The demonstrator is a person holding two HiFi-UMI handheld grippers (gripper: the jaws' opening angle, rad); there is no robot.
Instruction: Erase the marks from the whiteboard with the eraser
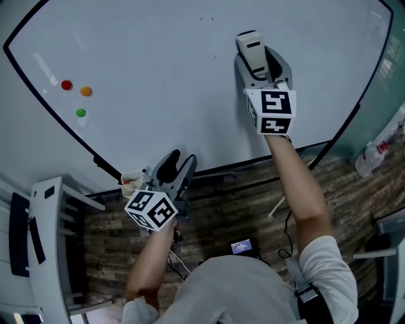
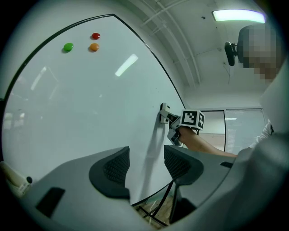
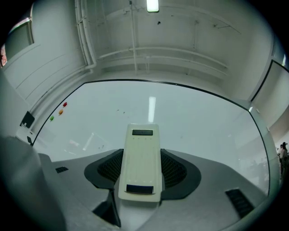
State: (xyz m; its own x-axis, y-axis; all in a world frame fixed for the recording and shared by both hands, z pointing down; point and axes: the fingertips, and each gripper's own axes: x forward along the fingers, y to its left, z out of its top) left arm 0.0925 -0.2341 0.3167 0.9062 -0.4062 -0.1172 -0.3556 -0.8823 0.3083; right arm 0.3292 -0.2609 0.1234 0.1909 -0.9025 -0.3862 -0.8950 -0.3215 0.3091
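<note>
Eraser [image 1: 251, 50] clamped in R tool [image 3: 141, 168], pressed on whiteboard [image 1: 158, 69]; L tool [image 2: 146, 166] jaws apart.

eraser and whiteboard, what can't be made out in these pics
- The wiping face of the eraser: right gripper view, hidden behind its own back, clamped in the right gripper.
- Faint specks on the whiteboard: head view, too small to tell marks from dirt.
- A small object at the board's lower edge: head view, partly covered by the left gripper.
- Board's top edge: head view, cut off by the frame.
</note>
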